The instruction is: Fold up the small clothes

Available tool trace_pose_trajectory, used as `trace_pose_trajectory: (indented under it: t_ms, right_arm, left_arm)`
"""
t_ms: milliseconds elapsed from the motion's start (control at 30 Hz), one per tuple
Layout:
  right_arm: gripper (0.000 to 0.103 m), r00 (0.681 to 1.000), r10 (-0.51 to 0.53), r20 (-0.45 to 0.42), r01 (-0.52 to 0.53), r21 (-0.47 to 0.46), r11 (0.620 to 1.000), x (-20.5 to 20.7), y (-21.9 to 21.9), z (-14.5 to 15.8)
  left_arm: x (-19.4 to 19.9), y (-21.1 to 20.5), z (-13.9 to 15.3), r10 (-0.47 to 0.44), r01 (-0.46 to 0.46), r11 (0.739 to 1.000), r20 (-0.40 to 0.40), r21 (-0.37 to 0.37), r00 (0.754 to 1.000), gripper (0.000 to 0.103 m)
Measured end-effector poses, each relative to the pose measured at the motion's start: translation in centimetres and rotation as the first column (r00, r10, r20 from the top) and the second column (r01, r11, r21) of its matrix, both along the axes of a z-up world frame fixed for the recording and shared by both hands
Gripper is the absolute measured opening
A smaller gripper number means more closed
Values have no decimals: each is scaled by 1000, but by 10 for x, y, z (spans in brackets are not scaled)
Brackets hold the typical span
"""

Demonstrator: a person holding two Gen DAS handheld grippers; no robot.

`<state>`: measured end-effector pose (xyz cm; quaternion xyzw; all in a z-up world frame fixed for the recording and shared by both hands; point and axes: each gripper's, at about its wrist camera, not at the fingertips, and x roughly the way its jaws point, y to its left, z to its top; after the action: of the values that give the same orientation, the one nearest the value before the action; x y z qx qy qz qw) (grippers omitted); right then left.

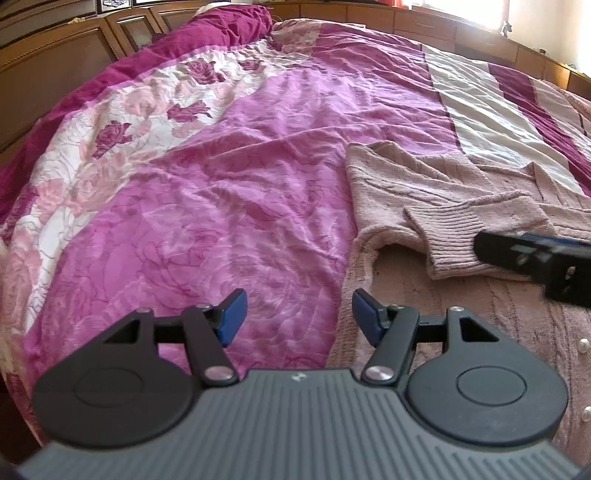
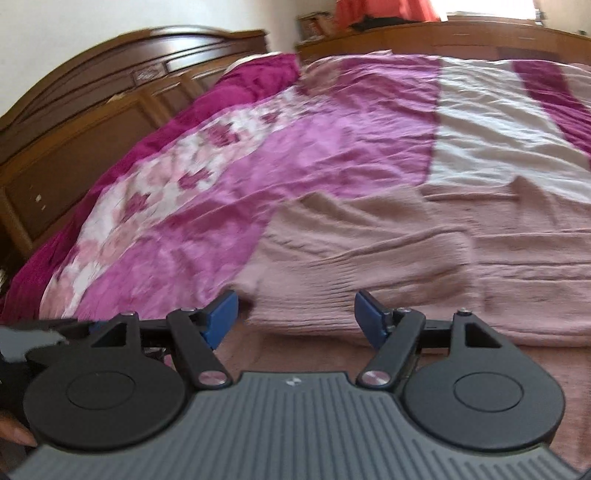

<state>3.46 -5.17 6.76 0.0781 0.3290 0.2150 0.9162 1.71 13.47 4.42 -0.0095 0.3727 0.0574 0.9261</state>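
A dusty-pink knitted cardigan (image 1: 424, 184) lies on the bed at the right, one sleeve folded across its body with the ribbed cuff (image 1: 450, 240) pointing left. Pearl buttons (image 1: 583, 345) show near the right edge. My left gripper (image 1: 299, 314) is open and empty, above the cardigan's left edge. My right gripper (image 2: 295, 317) is open and empty, just above the ribbed cuff (image 2: 332, 295); the right wrist view is blurred. The right gripper also shows in the left wrist view (image 1: 532, 258), over the cuff.
The bed is covered by a pink and magenta floral quilt (image 1: 221, 166) with a white band (image 1: 480, 110). A wooden headboard (image 2: 74, 147) stands at the left and wooden cabinets (image 1: 443, 26) run along the far side.
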Motion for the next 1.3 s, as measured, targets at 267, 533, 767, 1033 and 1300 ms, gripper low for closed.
trace_pose_trajectory:
  t_ms: [267,533,767,1033,1300]
  right_arm:
    - [76,999,31,-25,-33,-64,997,13,25,-20]
    - [42,998,47,39,-38,-210,977,18,44,-34]
    - [7,997,17,76,-11,-75,997,10,22,-20]
    - [6,989,-90,114,84,62,995,5,-20,9]
    - [6,963,-235,133,208,185,960,1,-83,41]
  left_arm:
    - [-2,12,-9,24,-25,1000,-24,-12,999,65]
    - [-4,16,-12,34,-34,999,-31,-20,999,65]
    - [-4,15,-6,35,-35,999,-12,-16,999,65]
    - [1,1,5,-10,10,1000,23,-6,1000,65]
    - [19,-20,19,-62,60,998,83,25,995,65]
